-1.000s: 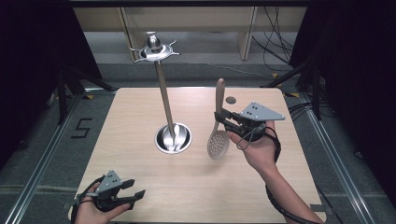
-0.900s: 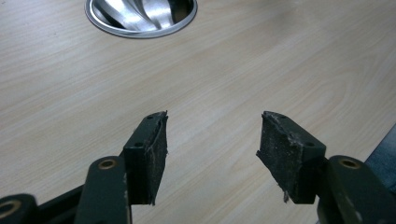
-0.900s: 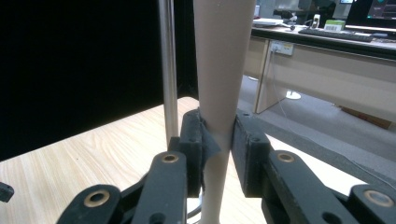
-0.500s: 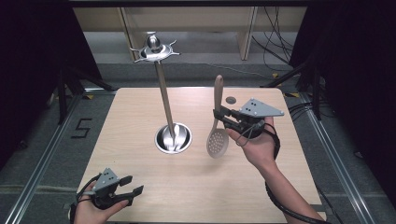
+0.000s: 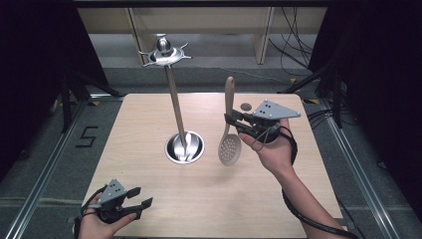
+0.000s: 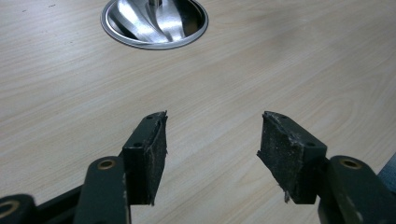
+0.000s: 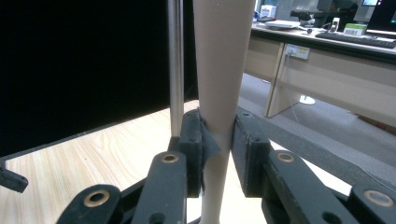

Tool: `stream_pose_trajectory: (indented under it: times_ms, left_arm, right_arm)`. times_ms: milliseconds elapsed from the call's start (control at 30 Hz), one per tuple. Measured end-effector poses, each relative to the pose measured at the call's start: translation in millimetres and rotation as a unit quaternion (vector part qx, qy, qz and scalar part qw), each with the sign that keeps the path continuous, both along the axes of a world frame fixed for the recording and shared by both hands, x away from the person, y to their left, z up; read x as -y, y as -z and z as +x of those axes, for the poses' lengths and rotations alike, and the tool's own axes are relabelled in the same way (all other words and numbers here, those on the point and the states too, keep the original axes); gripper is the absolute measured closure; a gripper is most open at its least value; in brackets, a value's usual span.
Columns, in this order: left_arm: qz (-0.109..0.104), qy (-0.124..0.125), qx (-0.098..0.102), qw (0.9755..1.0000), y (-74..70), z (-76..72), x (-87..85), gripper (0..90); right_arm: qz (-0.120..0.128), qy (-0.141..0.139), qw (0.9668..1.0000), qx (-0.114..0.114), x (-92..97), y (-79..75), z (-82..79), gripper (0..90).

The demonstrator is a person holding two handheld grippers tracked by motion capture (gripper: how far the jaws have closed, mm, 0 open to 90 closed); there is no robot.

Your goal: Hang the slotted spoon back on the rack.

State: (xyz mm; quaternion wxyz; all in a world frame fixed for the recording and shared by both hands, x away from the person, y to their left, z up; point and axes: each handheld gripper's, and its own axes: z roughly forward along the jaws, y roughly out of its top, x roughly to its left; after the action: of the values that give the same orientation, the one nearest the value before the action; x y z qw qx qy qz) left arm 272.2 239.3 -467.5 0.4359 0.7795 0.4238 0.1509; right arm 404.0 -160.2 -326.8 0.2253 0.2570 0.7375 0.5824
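A beige slotted spoon hangs upright over the table, bowl down, handle up. My right gripper is shut on its handle, right of the stand. A steel utensil stand rises from a round dish base at the table's middle, with a hooked crown on top. Its pole appears just left of the spoon handle in the right gripper view. My left gripper rests open at the table's near left edge, its jaws apart over bare wood, the dish base ahead.
The wooden table has a small dark round disc near its far right. A black cable trails from my right forearm. Dark frame rails run along both sides of the table on the floor.
My right gripper has lifted the spoon slightly and shifted it a little left toward the stand. The left gripper stays put at the near edge.
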Motion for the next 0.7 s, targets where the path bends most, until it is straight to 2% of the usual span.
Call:
stream_pose_trajectory:
  times_ms: [33, 133, 167, 233, 300, 400, 500, 533, 567, 667, 700]
  left_arm:
    - [0.001, -0.001, 0.0, 1.0, -0.3, -0.1, 0.0, 40.4]
    - [0.001, -0.002, 0.0, 1.0, -0.3, -0.3, -0.2, 40.4]
    - [-0.004, -0.007, -0.004, 1.0, -0.1, -0.8, 0.3, 40.3]
    - [0.0, -0.002, 0.0, 1.0, -0.4, -0.2, -0.4, 40.4]
    - [-0.001, -0.002, 0.001, 1.0, -0.4, -0.2, -0.4, 40.4]
    - [-0.003, -0.004, 0.005, 1.0, 0.0, -0.4, -0.1, 40.3]
    - [0.0, -0.002, 0.005, 1.0, -0.5, -0.3, -1.0, 40.4]
    - [-0.007, -0.006, 0.004, 1.0, -0.3, -0.7, -0.3, 40.4]
    - [-0.004, -0.006, 0.003, 1.0, -0.8, -0.7, -0.6, 40.4]
    - [-0.008, -0.004, 0.005, 0.9999, -0.4, -0.4, -0.6, 40.4]
    - [-0.007, -0.007, 0.0, 1.0, -0.6, -0.7, -0.8, 40.4]
  right_arm:
    - [-0.001, -0.003, 1.0, 0.005, 0.0, -0.1, 1.7, 75.8]
    - [0.004, 0.0, 1.0, -0.004, -1.1, -0.8, 1.9, 75.8]
    - [0.004, -0.006, 1.0, -0.003, -1.4, -1.0, 3.6, 75.8]
    - [0.0, -0.008, 1.0, 0.002, -1.5, -1.9, 5.5, 75.7]
    - [0.002, -0.004, 1.0, -0.005, -2.2, -2.5, 5.6, 75.8]
    - [-0.007, 0.001, 1.0, 0.004, -1.3, -3.7, 8.5, 75.8]
    - [-0.006, 0.0, 1.0, 0.002, -1.8, -4.2, 10.6, 75.7]
    - [0.004, -0.001, 1.0, -0.007, -3.1, -3.8, 10.3, 75.8]
    - [-0.003, 0.0, 1.0, -0.004, -3.0, -4.3, 11.5, 75.7]
    - [-0.003, 0.003, 1.0, -0.007, -4.9, -4.6, 12.5, 75.7]
    - [-0.004, 0.003, 1.0, -0.007, -5.8, -4.8, 12.8, 75.7]
